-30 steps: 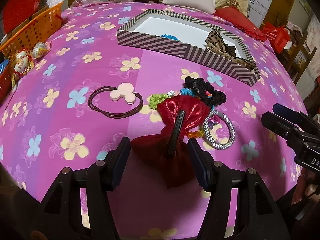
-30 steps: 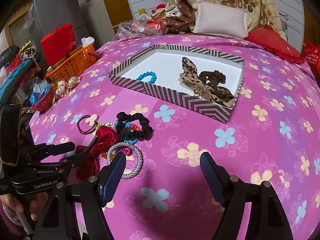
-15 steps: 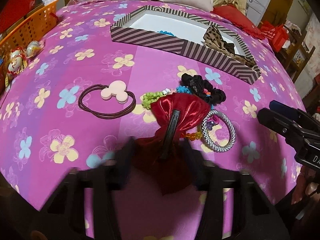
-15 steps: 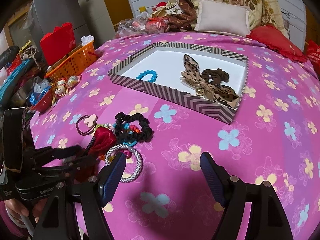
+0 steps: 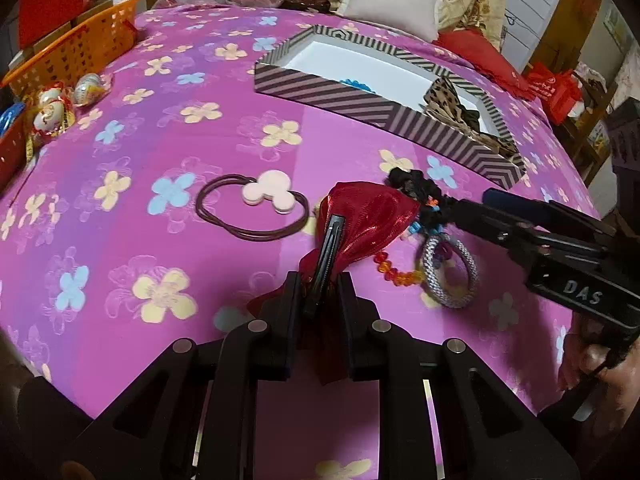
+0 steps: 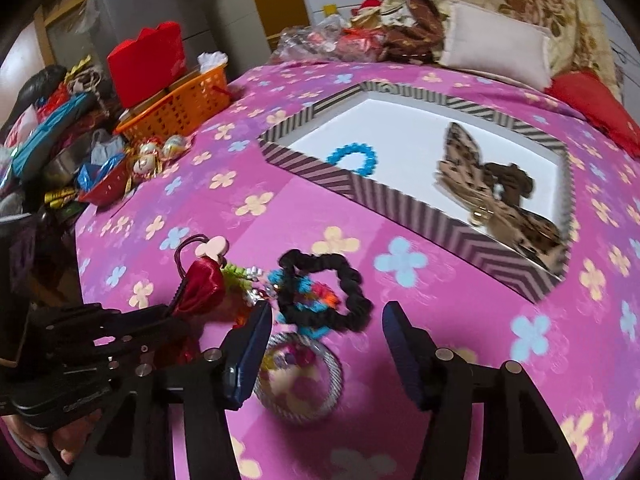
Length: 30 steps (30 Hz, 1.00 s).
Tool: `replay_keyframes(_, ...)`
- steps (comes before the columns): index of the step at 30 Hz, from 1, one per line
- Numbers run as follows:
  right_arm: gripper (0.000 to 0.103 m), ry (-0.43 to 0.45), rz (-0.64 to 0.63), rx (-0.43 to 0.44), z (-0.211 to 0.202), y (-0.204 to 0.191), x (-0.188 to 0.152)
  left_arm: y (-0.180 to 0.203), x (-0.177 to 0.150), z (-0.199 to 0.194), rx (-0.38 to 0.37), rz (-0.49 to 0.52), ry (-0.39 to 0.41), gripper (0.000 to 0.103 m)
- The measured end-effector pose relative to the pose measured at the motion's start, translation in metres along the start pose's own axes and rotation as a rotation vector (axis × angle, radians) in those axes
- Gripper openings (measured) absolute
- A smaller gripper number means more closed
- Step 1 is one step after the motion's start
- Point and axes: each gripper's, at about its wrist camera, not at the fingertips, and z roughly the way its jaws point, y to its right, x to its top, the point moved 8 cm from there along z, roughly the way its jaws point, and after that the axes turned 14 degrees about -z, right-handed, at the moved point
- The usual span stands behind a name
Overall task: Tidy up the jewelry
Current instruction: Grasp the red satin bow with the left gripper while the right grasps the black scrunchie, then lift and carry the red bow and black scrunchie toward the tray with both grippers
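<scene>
Lying in the striped box (image 6: pixel 400 200): blue bracelet (image 6: pixel 352 159), leopard bow (image 6: pixel 472 184); left hand-held gripper (image 5: pixel 318 292) pinching red bow (image 5: pixel 368 220), right hand-held gripper (image 6: pixel 326 336) spread.

Both wrist views — low, near — share the striped box (image 5: pixel 384 114) (image 6: pixel 404 204).

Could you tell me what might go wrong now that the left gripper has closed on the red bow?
1. The left gripper pinches the red bow only at its near end, by the black clip, so it could slip or swing when lifted.
2. The orange beads and black scrunchie lie against the bow and might be dragged along.
3. The open right gripper hovers over the same pile near the silver hair tie; the two could collide.
</scene>
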Motion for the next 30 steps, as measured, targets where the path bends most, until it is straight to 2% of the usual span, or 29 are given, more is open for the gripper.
replay_keyframes(5, 0.046, -0.008, -0.05, 0.011, 0.014, -0.012, 0.009, -0.004, 0.002, 0.004, 0.006, -0.02, -0.009, 0.017)
replay_keyframes(7, 0.036, -0.016, -0.064, 0.014, 0.02, -0.014, 0.011, -0.004, 0.002, 0.006, 0.006, -0.025, -0.015, 0.017)
replay_keyframes(15, 0.007, -0.017, -0.077, 0.027, 0.03, -0.014, 0.008, -0.007, 0.002, 0.01, 0.004, -0.051, -0.034, 0.017)
replay_keyframes(30, 0.005, 0.134, 0.084, 0.063, -0.044, 0.019, 0.006, 0.009, 0.005, -0.004, 0.001, -0.022, 0.004, 0.017)
